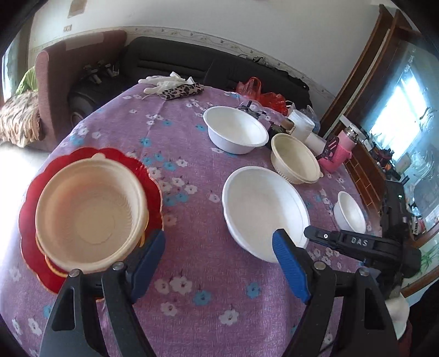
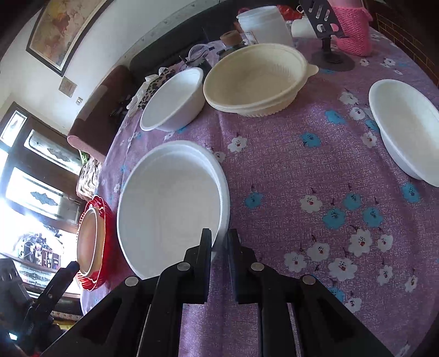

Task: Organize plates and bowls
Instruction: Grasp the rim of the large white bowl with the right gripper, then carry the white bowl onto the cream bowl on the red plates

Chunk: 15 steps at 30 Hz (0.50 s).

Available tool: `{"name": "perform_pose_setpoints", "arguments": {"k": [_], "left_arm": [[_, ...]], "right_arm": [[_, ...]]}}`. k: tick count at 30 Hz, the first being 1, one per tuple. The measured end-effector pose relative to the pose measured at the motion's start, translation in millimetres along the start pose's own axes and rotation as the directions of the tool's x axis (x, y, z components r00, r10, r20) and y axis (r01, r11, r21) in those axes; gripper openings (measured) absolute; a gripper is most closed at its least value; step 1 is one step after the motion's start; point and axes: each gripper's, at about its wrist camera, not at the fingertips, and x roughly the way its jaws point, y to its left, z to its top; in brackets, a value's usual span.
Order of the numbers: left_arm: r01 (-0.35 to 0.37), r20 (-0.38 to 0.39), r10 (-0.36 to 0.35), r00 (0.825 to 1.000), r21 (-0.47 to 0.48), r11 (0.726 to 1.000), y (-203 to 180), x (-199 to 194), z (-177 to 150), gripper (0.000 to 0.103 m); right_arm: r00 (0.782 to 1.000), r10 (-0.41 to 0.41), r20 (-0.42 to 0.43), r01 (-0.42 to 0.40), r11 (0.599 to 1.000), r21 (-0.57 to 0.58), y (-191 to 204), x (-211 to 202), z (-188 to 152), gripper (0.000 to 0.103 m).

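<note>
A large white bowl (image 2: 170, 203) sits on the purple flowered tablecloth; my right gripper (image 2: 219, 241) is shut on its near rim, also seen from the left wrist view (image 1: 263, 208). My left gripper (image 1: 219, 244) is open and empty, hovering between that bowl and a cream bowl (image 1: 87, 214) stacked on red plates (image 1: 131, 162). Another cream bowl (image 1: 295, 158) (image 2: 252, 79), a deep white bowl (image 1: 236, 129) (image 2: 172, 101) and a small white bowl (image 1: 351, 212) (image 2: 406, 129) stand further off.
A pink bottle (image 1: 343, 148), a black phone stand (image 2: 326, 33), a white tub (image 2: 263, 24), red bags (image 1: 260, 93) and a leopard cloth (image 1: 181, 90) crowd the table's far side. Sofa (image 1: 192, 63) and armchair (image 1: 55, 82) stand behind.
</note>
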Motion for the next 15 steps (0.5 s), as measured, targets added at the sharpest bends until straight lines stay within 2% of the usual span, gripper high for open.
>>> {"name": "perform_pose_setpoints", "arguments": {"k": [4,6,9,15], "left_arm": [[-0.079,-0.016,0.079,0.997,0.012,0.997,-9,31,23,0.08],[-0.116,-0.02,0.116,0.993,0.002,0.993,-7,45,33,0.08],[-0.158,-0.046,0.158,0.986,0.005,0.987,-8,69,42,0.08],[-0.15,-0.144,0.153,0.978,0.031,0.988,-17,113,38,0.079]], "right_arm": [[0.998,-0.02,0.058,0.021,0.999,-0.024,4,-4,-5,0.031],[0.997,-0.016,0.076,0.017,1.0,-0.012,2,-3,-7,0.042],[0.996,0.0,0.089,-0.002,1.0,0.018,-3,2,-5,0.043],[0.996,-0.017,0.086,0.016,1.0,0.011,-1,16,-4,0.043]]}}
